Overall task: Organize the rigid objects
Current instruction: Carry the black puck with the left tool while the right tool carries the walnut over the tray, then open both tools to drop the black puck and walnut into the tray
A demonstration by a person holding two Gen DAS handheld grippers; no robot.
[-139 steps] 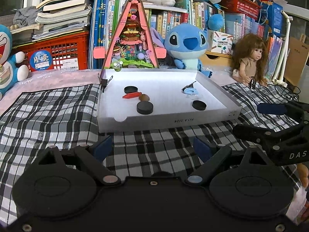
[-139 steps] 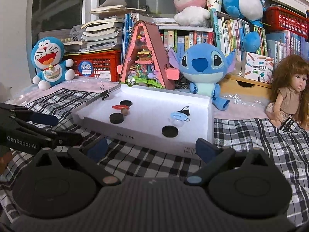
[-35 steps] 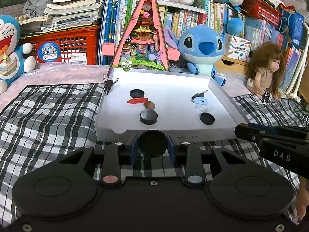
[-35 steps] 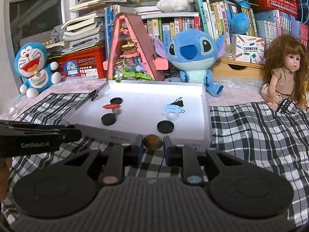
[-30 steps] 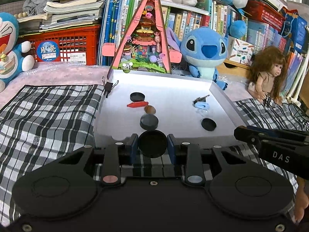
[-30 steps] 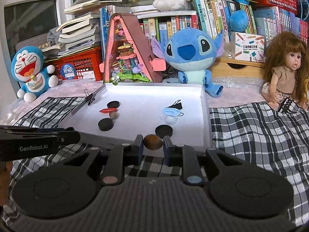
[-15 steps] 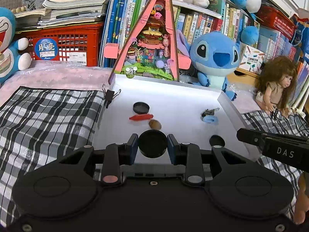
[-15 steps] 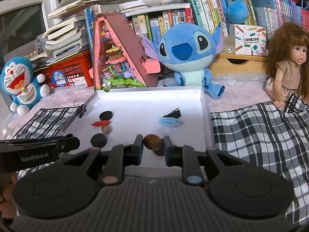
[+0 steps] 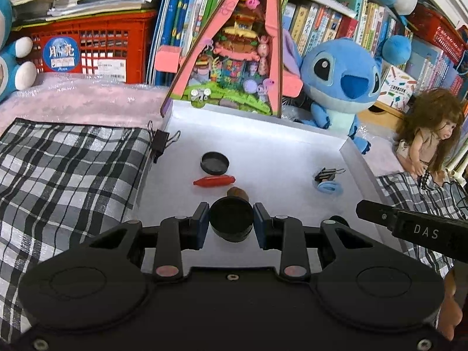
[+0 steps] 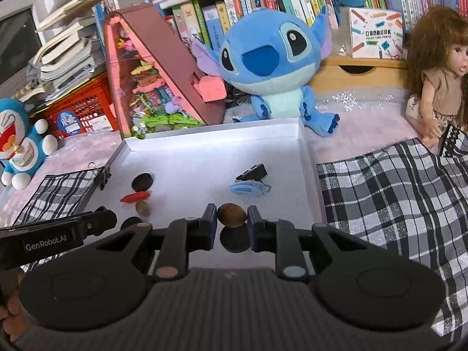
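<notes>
The left gripper (image 9: 231,224) is clamped on a black round cap (image 9: 231,223), held over the near part of the white tray (image 9: 263,134). The right gripper (image 10: 232,224) is clamped on a small brown oval piece (image 10: 232,215), perhaps a stone, above a black disc (image 10: 234,241) lying in the tray. Farther in lie another black cap (image 9: 215,163), a red chili-shaped piece (image 9: 214,181), a brown nut-like piece (image 9: 237,193), a black binder clip (image 10: 253,172) and a light blue clip (image 10: 247,188) touching it.
</notes>
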